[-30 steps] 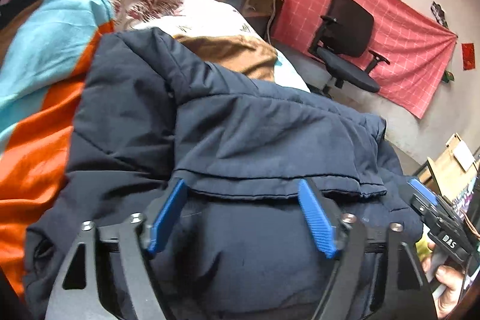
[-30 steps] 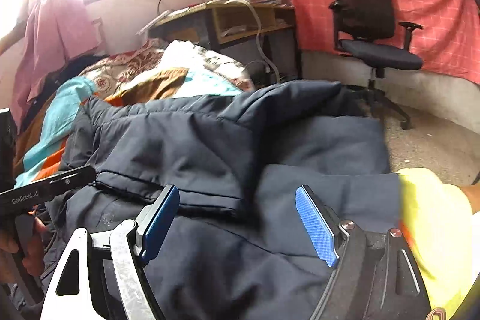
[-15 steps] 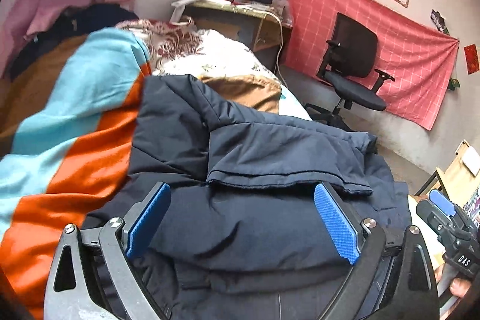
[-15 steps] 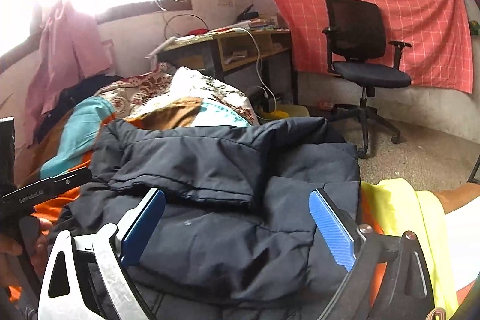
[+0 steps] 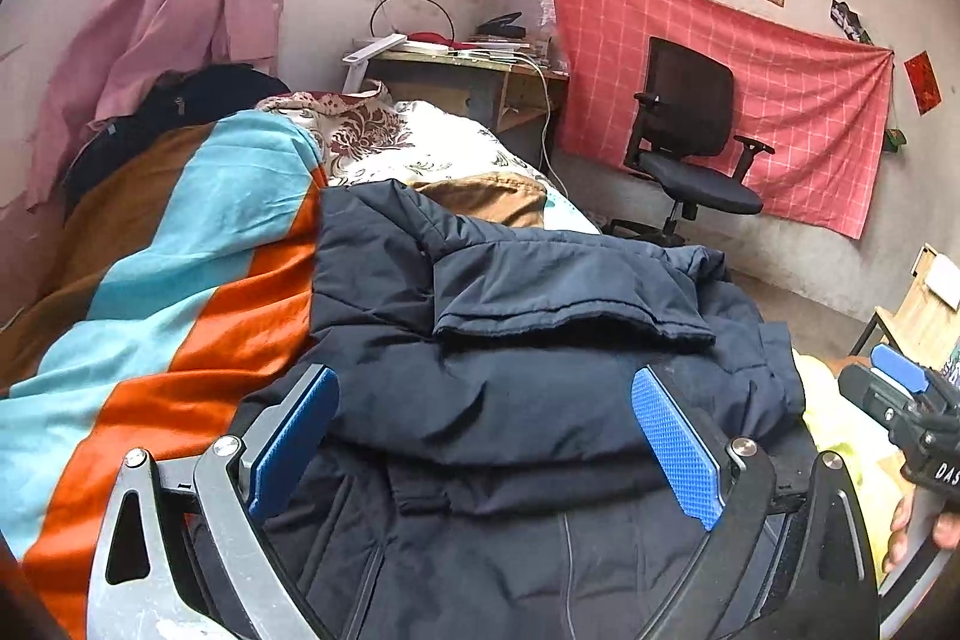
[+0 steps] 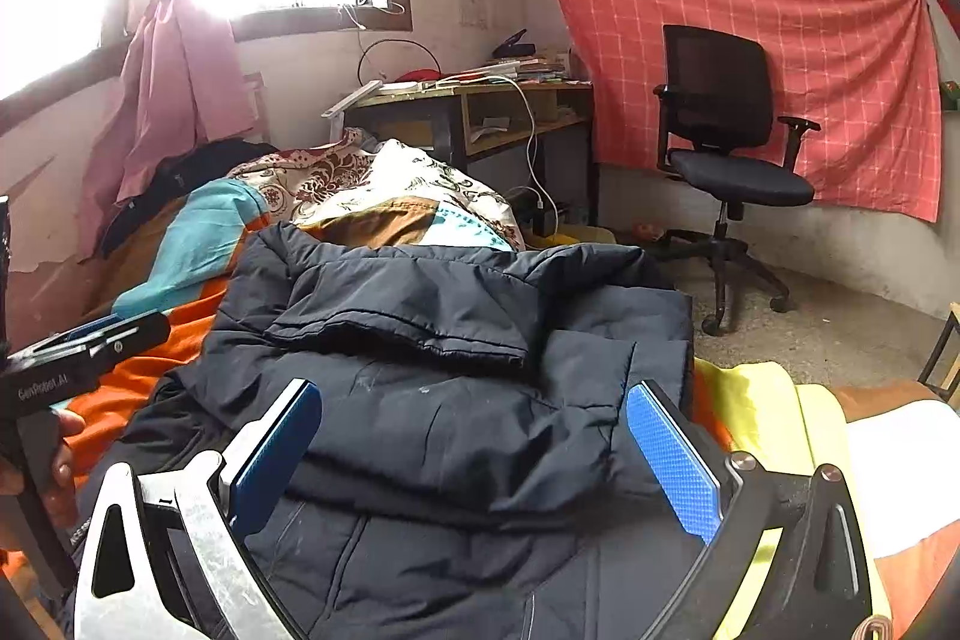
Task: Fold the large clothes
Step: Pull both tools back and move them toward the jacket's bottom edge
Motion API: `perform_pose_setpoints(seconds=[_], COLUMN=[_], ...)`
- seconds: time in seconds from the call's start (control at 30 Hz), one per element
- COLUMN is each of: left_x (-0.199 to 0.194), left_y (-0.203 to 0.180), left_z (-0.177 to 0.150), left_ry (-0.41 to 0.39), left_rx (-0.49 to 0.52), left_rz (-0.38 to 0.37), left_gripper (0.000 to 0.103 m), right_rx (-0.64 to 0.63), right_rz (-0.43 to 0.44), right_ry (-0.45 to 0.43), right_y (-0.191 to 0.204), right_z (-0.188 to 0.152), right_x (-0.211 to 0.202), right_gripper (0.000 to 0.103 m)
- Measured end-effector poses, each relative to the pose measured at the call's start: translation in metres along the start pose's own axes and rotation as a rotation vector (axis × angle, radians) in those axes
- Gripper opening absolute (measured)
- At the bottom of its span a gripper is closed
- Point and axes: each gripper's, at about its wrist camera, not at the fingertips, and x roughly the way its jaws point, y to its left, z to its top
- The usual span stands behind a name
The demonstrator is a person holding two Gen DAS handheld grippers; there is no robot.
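A dark navy padded jacket (image 5: 516, 340) lies folded over on the bed, its upper part doubled onto its lower part; it also shows in the right wrist view (image 6: 456, 376). My left gripper (image 5: 486, 436) is open and empty, held above the jacket's near part. My right gripper (image 6: 474, 442) is open and empty too, above the jacket's near right side. The right gripper shows at the far right of the left wrist view (image 5: 900, 394), and the left gripper at the left edge of the right wrist view (image 6: 78, 358).
The bed carries a striped orange, blue and brown blanket (image 5: 180, 280) and a floral quilt (image 6: 390, 190). A yellow cloth (image 6: 762, 418) lies right of the jacket. A desk (image 6: 480, 106), an office chair (image 6: 726, 160) and a red wall cloth (image 6: 810, 58) stand beyond.
Both grippers have drawn back and up from the jacket, so more of the room shows. The jacket lies still in its folded state. Both stay open.
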Motion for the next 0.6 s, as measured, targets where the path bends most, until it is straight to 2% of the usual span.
perform_pose_setpoints(seconds=[0.2,0.3,0.6], left_x=[-0.023,-0.037,-0.067], left_y=[0.001,0.001,0.009], left_z=[-0.018,-0.031,-0.065], left_ry=[-0.014,-0.034,-0.051], left_rx=[0.015,0.045,0.100], left_rz=[-0.022,-0.005,0.016], left_gripper=[0.096,0.096,0.096], right_rx=[0.042,0.073,0.037], right_rz=[-0.036,-0.013,-0.016], right_ry=[0.021,0.026,0.034], right_y=[0.006,0.010,0.022], right_z=[-0.009,-0.019,-0.049], right_x=[-0.018,-0.031,-0.066], right_gripper=[0.103,0.103,0.103])
